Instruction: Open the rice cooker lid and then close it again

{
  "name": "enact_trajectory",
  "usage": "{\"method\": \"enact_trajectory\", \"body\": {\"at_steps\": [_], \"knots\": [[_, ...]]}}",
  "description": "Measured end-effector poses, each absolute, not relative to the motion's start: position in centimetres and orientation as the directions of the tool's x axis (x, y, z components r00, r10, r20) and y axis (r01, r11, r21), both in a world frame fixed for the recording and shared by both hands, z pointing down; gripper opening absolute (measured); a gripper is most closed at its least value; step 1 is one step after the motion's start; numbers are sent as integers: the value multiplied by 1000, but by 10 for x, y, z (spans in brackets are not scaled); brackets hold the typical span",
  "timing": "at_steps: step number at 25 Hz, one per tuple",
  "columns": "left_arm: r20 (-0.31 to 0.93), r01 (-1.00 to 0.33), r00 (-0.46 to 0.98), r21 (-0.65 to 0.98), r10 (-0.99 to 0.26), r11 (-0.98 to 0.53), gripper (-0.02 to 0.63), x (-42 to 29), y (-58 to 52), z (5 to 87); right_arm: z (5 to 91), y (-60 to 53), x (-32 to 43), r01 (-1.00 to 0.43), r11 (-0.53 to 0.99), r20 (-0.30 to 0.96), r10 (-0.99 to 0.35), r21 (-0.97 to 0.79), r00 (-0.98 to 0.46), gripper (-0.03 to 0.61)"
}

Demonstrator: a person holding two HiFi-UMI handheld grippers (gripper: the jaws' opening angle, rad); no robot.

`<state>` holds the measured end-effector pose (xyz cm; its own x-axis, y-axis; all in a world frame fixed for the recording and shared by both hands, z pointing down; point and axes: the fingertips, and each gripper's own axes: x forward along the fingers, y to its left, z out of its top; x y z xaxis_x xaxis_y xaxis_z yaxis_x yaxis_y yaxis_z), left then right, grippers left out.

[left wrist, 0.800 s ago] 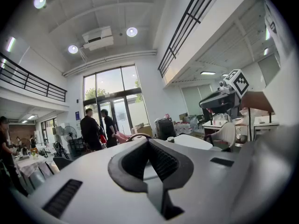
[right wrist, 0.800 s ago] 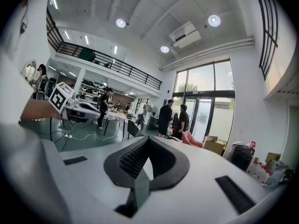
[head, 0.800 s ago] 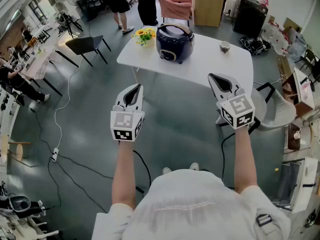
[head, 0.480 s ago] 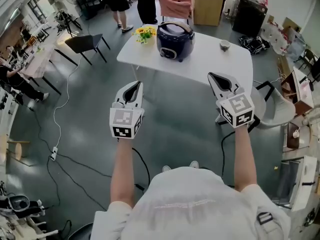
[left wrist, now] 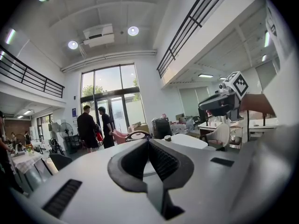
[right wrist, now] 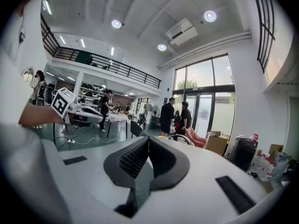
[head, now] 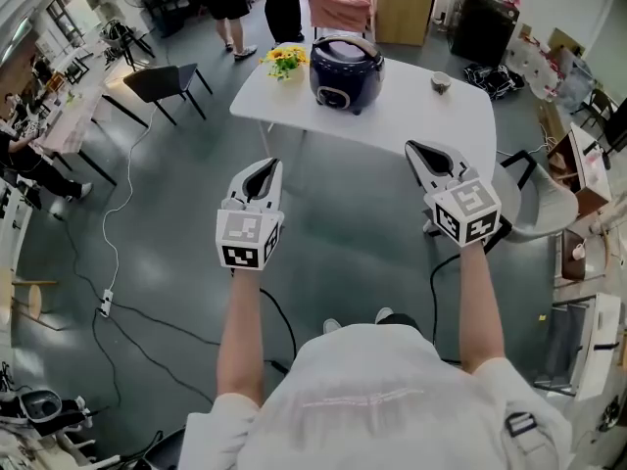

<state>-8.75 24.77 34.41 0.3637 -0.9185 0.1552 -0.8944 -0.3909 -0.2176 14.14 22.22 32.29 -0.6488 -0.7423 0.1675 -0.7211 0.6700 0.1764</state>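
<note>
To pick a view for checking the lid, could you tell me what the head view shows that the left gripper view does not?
Head view only: the rice cooker with lid closed, the yellow flowers, the floor cables. Left gripper view only: ceiling lights, tall windows. Both: the white table, the small cup, the left gripper and right gripper, both shut, short of the table.

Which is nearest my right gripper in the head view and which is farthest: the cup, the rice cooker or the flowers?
1. Cup: right side of the table, just ahead of the right gripper.
2. Rice cooker: middle, further left.
3. Flowers: far left corner.
</note>
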Motion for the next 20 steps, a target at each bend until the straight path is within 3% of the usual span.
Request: {"method": "enact_trajectory", "body": {"at_steps": [5,7,10,15,20], "knots": [[164,-885,386,-214,-908,-414,26,-101,254,348,325,234,128,-733,661,170,-750,159,-640,42],[158,-884,396,-200,-905,-422,125,-106,258,349,326,240,122,-733,664,170,-747,148,-642,110],[154,-882,408,-190,-900,-432,183,-113,262,349,324,248,116,-736,665,154,-747,130,-647,174],[152,-876,424,-179,-893,-447,187,-116,267,352,327,256,112,-737,661,165,-750,142,-641,173],[166,-871,433,-175,-886,-459,213,-117,266,358,334,256,109,-736,661,190,-749,148,-635,244]]}}
